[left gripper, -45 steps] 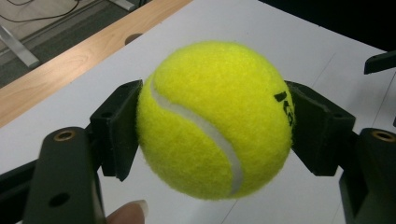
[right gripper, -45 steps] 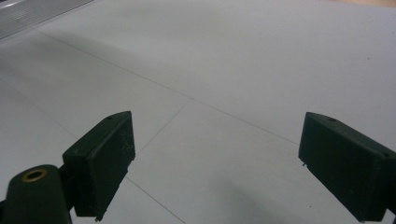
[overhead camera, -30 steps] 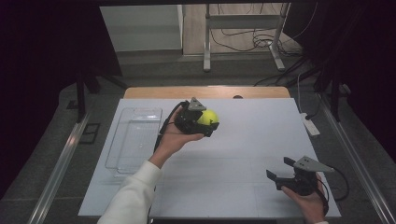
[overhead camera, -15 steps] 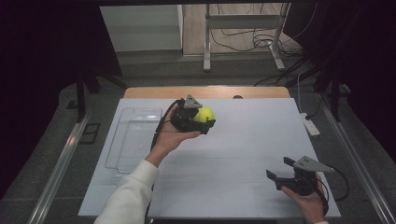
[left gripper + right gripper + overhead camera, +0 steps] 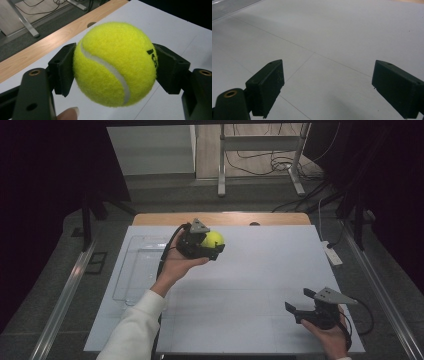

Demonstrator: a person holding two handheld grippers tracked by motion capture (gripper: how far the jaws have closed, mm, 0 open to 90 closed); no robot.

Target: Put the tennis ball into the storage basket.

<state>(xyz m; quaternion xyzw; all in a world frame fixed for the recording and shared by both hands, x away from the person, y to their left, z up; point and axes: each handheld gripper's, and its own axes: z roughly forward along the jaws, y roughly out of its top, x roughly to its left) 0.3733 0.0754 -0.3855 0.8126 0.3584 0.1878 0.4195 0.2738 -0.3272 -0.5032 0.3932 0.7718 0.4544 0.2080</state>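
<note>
- High view: the left gripper (image 5: pixel 206 245), at upper centre, has its fingers (image 5: pixel 62 70) clamped on a yellow tennis ball (image 5: pixel 213 239), held above the white surface (image 5: pixel 270 270).
- A clear plastic tray (image 5: pixel 137 272) lies left of centre, apparently with nothing in it.
- At lower right, the right gripper (image 5: pixel 298 304) has its fingers (image 5: pixel 268 85) spread wide, gripping nothing.

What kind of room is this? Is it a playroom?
More likely a lab or test workspace. A white table stands amid dark curtains, cables lie on the floor behind, and a person's left gripper holds a tennis ball over it.
</note>
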